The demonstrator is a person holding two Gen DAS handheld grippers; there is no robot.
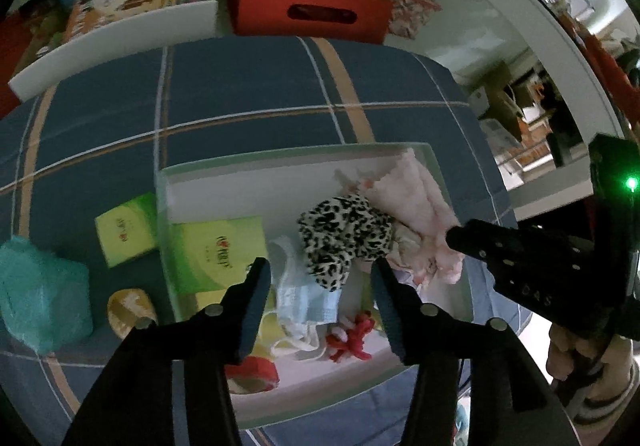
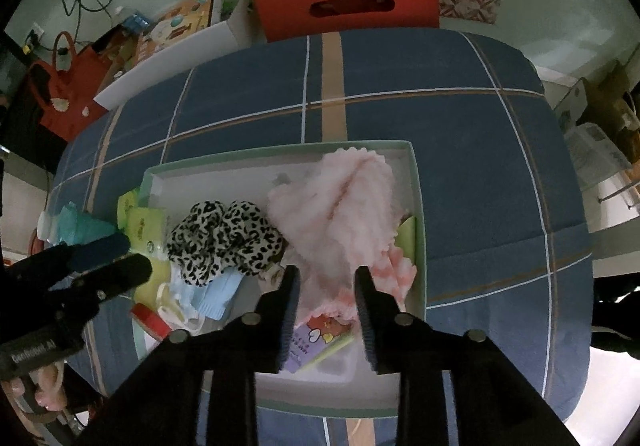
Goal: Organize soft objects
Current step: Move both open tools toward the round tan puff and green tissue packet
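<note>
The blue plaid-covered tabletop carries everything, and on it, directly under both tools, sits the shallow white cardboard box with a pale green rim. Most of the sorting looks done: the soft things are already inside that box.

Largest among them is the fluffy pink cloth with scalloped edges, heaped just ahead of the right hand-held gripper and running down between its tips. That gripper's jaws stand apart, nothing clamped in them; the cloth lies loose below. To its left lies the black-and-white leopard-print fabric scrunchie, which sits just ahead of the left hand-held gripper. The left one's jaws also stand apart and empty, hanging above the pale blue face mask and the small red knotted cord, both in the box.

What seems left lies outside the box, off to the left of the left hand-held gripper: a crumpled teal plastic bag, soft enough that I would guess it belongs with the rest, a small yellow-green carton and a little yellowish packet. A second, larger yellow-green carton is already in the box, beside the mask. Whether the cartons count as soft I cannot tell.
</note>
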